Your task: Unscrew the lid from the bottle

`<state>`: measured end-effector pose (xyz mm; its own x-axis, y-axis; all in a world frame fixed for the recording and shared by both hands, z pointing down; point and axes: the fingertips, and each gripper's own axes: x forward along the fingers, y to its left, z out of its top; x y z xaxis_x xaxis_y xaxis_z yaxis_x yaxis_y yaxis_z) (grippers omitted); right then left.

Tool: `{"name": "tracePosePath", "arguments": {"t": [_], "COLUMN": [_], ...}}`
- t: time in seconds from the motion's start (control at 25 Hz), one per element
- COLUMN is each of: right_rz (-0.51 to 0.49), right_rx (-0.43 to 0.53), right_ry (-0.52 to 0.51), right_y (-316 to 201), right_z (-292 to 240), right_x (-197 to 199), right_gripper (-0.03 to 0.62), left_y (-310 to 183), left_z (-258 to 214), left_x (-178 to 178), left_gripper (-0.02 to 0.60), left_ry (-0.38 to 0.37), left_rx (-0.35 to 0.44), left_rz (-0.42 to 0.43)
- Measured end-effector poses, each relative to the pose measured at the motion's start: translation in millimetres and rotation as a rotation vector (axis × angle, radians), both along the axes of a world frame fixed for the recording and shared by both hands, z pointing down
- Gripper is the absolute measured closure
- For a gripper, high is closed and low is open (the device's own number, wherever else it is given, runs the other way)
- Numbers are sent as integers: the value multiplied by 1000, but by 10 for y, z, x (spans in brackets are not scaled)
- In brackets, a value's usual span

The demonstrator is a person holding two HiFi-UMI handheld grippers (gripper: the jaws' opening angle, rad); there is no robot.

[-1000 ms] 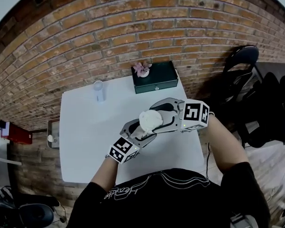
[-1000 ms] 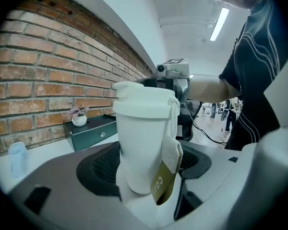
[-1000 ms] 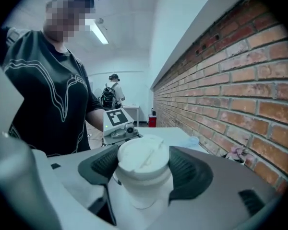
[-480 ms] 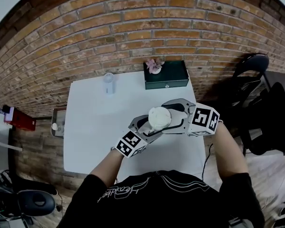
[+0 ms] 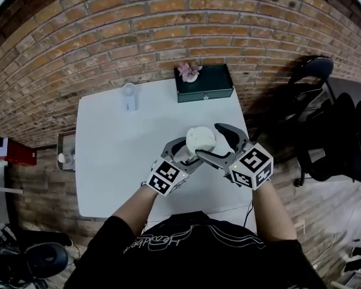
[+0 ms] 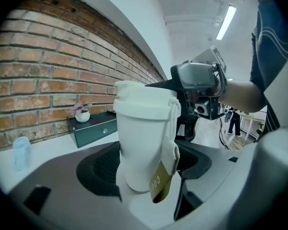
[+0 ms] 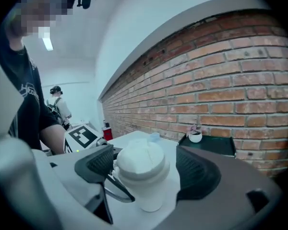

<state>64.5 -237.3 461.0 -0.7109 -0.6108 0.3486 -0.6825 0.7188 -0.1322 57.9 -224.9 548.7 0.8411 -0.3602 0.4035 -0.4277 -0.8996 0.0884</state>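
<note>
The left gripper [image 6: 145,170] has its jaws clamped on the white bottle [image 6: 143,138], upright above the tabletop [image 5: 111,155], while the right gripper [image 7: 149,169] has jaws that have just been opening and stand wide around the lid [image 7: 140,160], clear of it.

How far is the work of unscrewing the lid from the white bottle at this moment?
Done: the left gripper is clamped on the white bottle. In hand: the right gripper straddles the lid; its jaws have just been opening and stand clear of it. Left: the lid still sits on the bottle; how loose it is cannot be seen. It likely needs gripping again, turning and lifting off.
</note>
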Motion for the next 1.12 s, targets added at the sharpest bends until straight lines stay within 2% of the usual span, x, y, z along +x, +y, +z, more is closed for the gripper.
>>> {"name": "tracePosePath", "arguments": {"t": [0.08, 0.28, 0.36, 0.6, 0.8, 1.12], "right_rz": [58, 184, 209, 209, 81, -281], "right_rx": [-3, 2, -4, -8, -7, -27], "right_ry": [29, 22, 30, 71, 90, 167], "right_y": [19, 13, 31, 25, 29, 48], "right_z": [66, 135, 146, 158, 167, 207], "right_x": [-45, -54, -69, -54, -49, -93], "right_gripper": [182, 191, 214, 207, 213, 214], "left_y": [1, -16, -8, -7, -12, 3], "left_z": [-4, 0, 7, 12, 19, 31], "left_x": [0, 4, 5, 7, 11, -7], "left_gripper": [232, 235, 233, 236, 236, 236], "left_ry": [-2, -9, -5, -13, -9, -20], "left_rx": [-3, -3, -1, -3, -5, -29], "left_rz": [2, 5, 6, 16, 22, 1]}}
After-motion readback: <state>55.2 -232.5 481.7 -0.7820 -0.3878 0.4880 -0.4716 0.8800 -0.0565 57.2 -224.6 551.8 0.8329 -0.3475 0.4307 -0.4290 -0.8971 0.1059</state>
